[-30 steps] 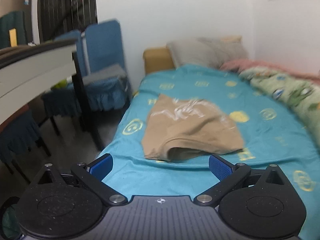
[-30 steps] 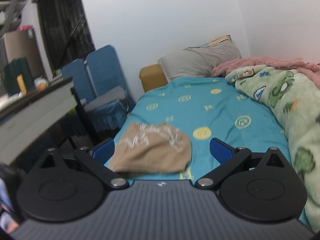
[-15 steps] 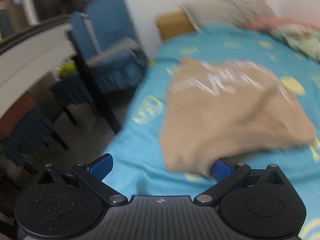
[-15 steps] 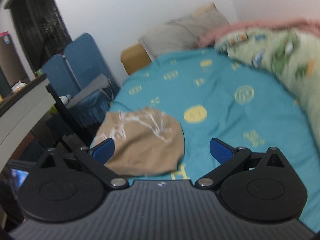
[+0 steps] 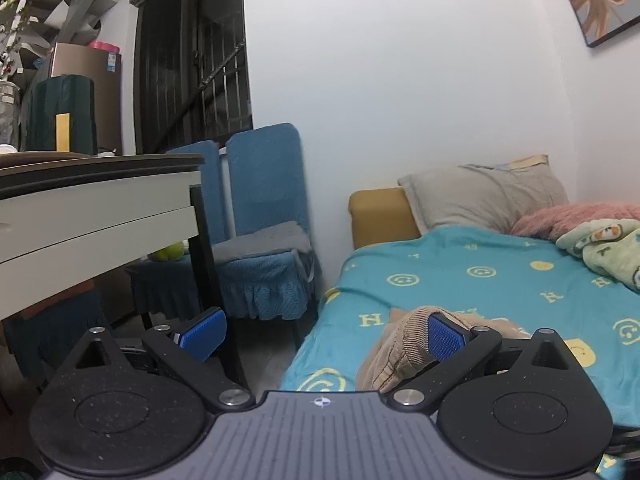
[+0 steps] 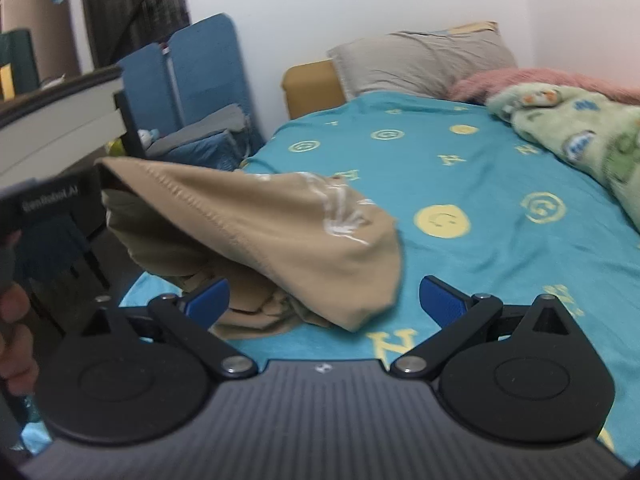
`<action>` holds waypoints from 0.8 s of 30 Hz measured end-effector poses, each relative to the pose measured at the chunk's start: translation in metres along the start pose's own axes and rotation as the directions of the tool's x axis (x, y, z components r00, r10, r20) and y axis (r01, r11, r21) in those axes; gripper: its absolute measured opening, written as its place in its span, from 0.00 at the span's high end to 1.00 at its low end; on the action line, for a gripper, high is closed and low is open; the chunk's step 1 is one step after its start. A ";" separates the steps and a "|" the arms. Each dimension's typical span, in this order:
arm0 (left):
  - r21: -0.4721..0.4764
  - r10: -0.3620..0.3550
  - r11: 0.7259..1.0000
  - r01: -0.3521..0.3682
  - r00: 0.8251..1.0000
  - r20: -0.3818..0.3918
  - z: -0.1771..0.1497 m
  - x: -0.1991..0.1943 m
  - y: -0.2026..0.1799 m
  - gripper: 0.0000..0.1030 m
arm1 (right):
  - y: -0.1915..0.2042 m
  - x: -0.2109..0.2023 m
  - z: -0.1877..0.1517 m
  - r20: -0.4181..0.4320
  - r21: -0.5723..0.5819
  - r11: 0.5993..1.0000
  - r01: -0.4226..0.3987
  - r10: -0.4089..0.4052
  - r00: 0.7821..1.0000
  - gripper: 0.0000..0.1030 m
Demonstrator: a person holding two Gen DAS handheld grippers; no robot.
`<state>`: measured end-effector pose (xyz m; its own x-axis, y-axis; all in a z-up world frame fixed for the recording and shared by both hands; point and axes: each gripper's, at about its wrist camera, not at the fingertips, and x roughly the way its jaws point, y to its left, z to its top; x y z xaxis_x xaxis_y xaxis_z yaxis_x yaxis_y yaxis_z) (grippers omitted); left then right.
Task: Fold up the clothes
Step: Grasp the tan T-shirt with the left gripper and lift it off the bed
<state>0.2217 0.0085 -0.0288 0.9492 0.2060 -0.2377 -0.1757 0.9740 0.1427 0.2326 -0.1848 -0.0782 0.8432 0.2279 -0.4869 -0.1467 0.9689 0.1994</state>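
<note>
Left tool (image 5: pixel 320 334) jaws wide, tan shirt (image 5: pixel 404 346) hem draped over its right finger at 3 o'clock, nothing pinched. Right tool (image 6: pixel 324 300) wide open, holding nothing; shirt (image 6: pixel 280 236) lifted off the bed (image 6: pixel 480 184), hanging at its 11 o'clock.

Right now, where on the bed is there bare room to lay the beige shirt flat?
The teal sheet lies bare between the beige shirt, the grey pillow and the green blanket. The right side is crowded by that blanket.
</note>
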 end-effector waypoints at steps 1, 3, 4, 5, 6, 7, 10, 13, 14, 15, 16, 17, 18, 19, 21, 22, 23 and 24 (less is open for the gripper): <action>-0.003 -0.007 1.000 0.007 1.000 -0.007 0.000 0.001 0.000 0.00 | 0.006 0.009 0.001 0.000 -0.010 1.000 -0.004 0.004 1.000 0.00; -0.010 -0.007 1.000 0.007 1.000 -0.017 -0.001 0.001 0.000 0.00 | 0.018 0.029 0.002 -0.011 -0.025 1.000 -0.015 0.015 1.000 0.00; -0.021 -0.008 1.000 0.007 1.000 -0.023 -0.003 0.002 0.003 0.00 | 0.023 0.039 0.003 -0.017 -0.034 0.999 -0.014 0.014 1.000 0.00; -0.029 -0.008 1.000 0.007 1.000 -0.024 -0.004 0.002 0.006 0.00 | 0.026 0.049 0.003 -0.015 -0.042 0.999 -0.012 0.012 1.000 0.00; -0.037 -0.008 0.999 0.007 1.000 -0.024 -0.005 0.003 0.008 0.00 | 0.028 0.058 0.003 -0.013 -0.050 0.999 -0.010 0.009 1.000 0.00; -0.045 -0.009 0.999 0.008 1.000 -0.025 -0.006 0.004 0.011 0.00 | 0.028 0.066 0.003 -0.010 -0.051 0.999 0.013 -0.013 1.000 0.00; -0.065 -0.007 0.998 0.005 1.000 -0.030 -0.011 0.006 0.018 0.00 | 0.013 0.068 0.008 0.043 0.016 0.995 0.101 -0.102 0.994 0.00; -0.075 -0.036 0.997 0.033 0.999 -0.037 -0.015 0.008 0.020 0.00 | -0.012 0.035 0.026 0.182 0.117 0.981 0.156 -0.176 0.967 0.00; -0.072 -0.051 0.996 0.049 0.998 -0.037 -0.016 0.009 0.020 0.00 | -0.020 0.025 0.033 0.226 0.151 0.974 0.171 -0.202 0.953 0.00; -0.059 -0.064 0.996 0.062 0.997 -0.037 -0.018 0.009 0.016 0.00 | -0.024 0.014 0.039 0.263 0.172 0.968 0.182 -0.223 0.939 0.00; -0.040 -0.071 0.997 0.070 0.997 -0.035 -0.020 0.009 0.011 0.00 | -0.029 0.004 0.045 0.300 0.194 0.962 0.192 -0.244 0.922 0.00; -0.017 -0.075 0.997 0.074 0.997 -0.033 -0.023 0.009 0.006 0.00 | -0.031 -0.005 0.050 0.330 0.202 0.959 0.200 -0.259 0.908 0.00; 0.004 -0.076 0.997 0.076 0.997 -0.031 -0.026 0.009 0.001 0.00 | -0.030 -0.013 0.054 0.355 0.204 0.956 0.210 -0.272 0.894 0.00; 0.025 -0.077 0.997 0.078 0.997 -0.031 -0.029 0.008 -0.005 0.00 | -0.030 -0.021 0.057 0.380 0.206 0.954 0.219 -0.285 0.880 0.00; 0.055 -0.064 0.996 0.067 0.996 -0.055 -0.034 0.012 -0.012 0.00 | -0.029 -0.034 0.061 0.406 0.205 0.950 0.236 -0.302 0.862 0.00; 0.070 -0.049 0.996 0.054 0.996 -0.072 -0.037 0.014 -0.015 0.00 | -0.031 -0.039 0.061 0.409 0.212 0.946 0.244 -0.312 0.857 0.00; 0.085 -0.017 0.996 0.025 0.996 -0.090 -0.038 0.018 -0.016 0.00 | -0.032 -0.045 0.061 0.412 0.218 0.943 0.251 -0.322 0.852 0.00; 0.089 0.015 0.996 -0.006 0.995 -0.102 -0.039 0.022 -0.015 0.00 | -0.033 -0.051 0.061 0.415 0.225 0.940 0.258 -0.332 0.847 0.00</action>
<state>0.2353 0.0022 -0.0735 0.9150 0.2292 -0.3319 -0.1574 0.9605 0.2293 0.2264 -0.2340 -0.0080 0.9776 -0.1689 -0.1256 0.1961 0.9475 0.2526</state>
